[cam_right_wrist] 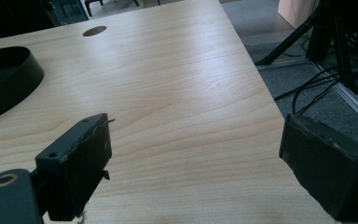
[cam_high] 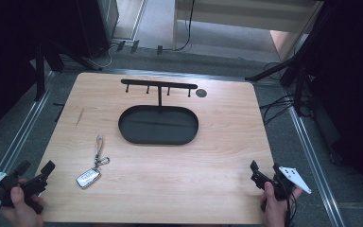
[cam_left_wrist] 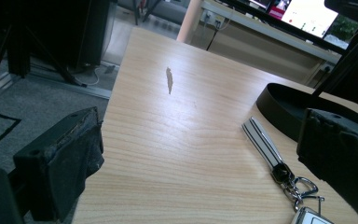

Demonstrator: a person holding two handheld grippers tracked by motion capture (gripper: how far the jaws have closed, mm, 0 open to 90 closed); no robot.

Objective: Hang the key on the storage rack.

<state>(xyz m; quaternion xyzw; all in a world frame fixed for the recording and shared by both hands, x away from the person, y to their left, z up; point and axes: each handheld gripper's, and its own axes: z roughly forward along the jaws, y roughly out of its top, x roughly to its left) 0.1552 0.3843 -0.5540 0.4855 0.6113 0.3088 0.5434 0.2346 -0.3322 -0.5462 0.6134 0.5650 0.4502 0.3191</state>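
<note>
Two grippers rest at the table's near edge, left gripper [cam_high: 34,177] and right gripper [cam_high: 266,173], both with jaws wide and empty. The car key [cam_high: 88,178] lies just beyond the left. Farther off stands the hook stand [cam_high: 159,85]; a loose grip on its dangling strap could drop it.

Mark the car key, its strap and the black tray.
car key [cam_high: 88,178], high view, middle of the silver fob
strap [cam_left_wrist: 264,142], left gripper view, middle of the striped band
black tray [cam_high: 125,134], high view, left rim
</note>
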